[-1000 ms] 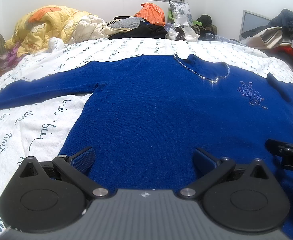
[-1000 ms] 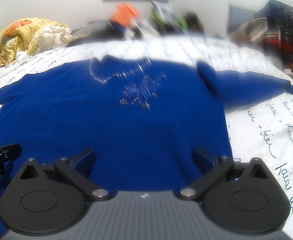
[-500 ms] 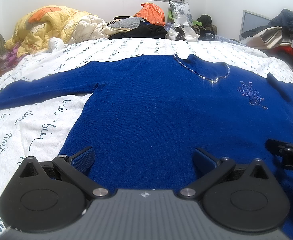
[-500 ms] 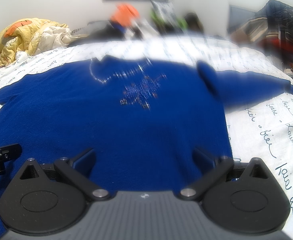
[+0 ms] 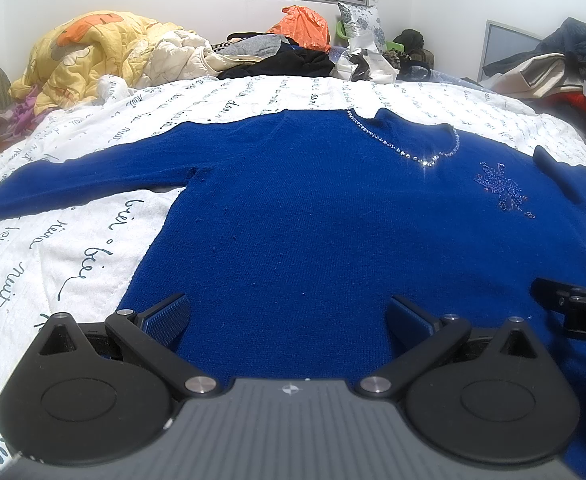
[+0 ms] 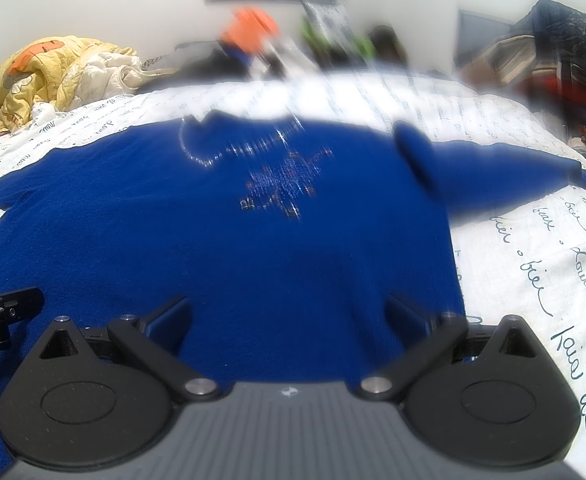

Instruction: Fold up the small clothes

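Note:
A royal-blue knit sweater (image 5: 313, 216) lies flat and face up on the bed, its hem toward me, with a rhinestone neckline and a sparkly chest motif. Its sleeves stretch out left and right. It also shows in the right wrist view (image 6: 221, 240), partly blurred. My left gripper (image 5: 287, 310) is open and empty over the hem near the sweater's left side. My right gripper (image 6: 289, 310) is open and empty over the hem near the right side. Each gripper's edge shows in the other's view.
The bed has a white cover with dark script (image 5: 65, 256). A yellow quilt (image 5: 85, 60) is heaped at the back left. Clothes and an orange bag (image 5: 305, 28) lie along the far edge. More clothes (image 5: 565, 68) are piled at the right.

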The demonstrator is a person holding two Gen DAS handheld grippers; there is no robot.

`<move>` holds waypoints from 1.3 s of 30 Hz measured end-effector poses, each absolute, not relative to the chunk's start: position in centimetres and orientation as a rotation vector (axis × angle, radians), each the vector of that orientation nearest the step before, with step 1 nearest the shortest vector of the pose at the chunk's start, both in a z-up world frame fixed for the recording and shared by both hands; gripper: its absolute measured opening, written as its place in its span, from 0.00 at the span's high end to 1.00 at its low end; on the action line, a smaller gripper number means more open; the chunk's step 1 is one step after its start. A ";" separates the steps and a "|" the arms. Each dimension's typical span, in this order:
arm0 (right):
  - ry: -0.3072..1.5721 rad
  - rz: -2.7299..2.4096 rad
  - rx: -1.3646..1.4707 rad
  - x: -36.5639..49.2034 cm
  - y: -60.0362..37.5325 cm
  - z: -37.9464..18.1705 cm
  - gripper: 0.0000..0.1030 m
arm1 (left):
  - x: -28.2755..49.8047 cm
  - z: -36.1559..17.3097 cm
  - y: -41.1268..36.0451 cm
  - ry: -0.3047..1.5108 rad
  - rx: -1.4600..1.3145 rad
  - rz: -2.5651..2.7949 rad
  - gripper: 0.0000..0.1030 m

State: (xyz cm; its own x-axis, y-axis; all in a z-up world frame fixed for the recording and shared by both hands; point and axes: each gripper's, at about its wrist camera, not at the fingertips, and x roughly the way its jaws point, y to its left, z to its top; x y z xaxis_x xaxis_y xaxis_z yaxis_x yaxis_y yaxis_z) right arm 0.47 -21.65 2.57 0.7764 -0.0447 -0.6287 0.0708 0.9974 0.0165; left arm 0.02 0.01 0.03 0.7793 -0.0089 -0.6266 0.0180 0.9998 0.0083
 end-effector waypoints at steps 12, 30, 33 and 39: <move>0.679 -0.062 0.040 0.5 -21.7 2.6 0.00 | 0.0 0.0 0.1 0.677 0.016 -0.013 0.00; 0.623 0.063 0.280 1.0 -29.8 6.2 0.00 | -0.1 0.1 0.0 0.677 0.013 -0.015 0.00; 0.492 -0.032 0.459 1.5 -38.0 7.4 0.00 | -0.1 0.1 0.0 0.677 0.012 -0.016 0.00; 0.423 -0.324 0.943 4.9 -56.3 5.4 0.04 | -0.1 0.1 0.0 0.677 0.012 -0.016 0.00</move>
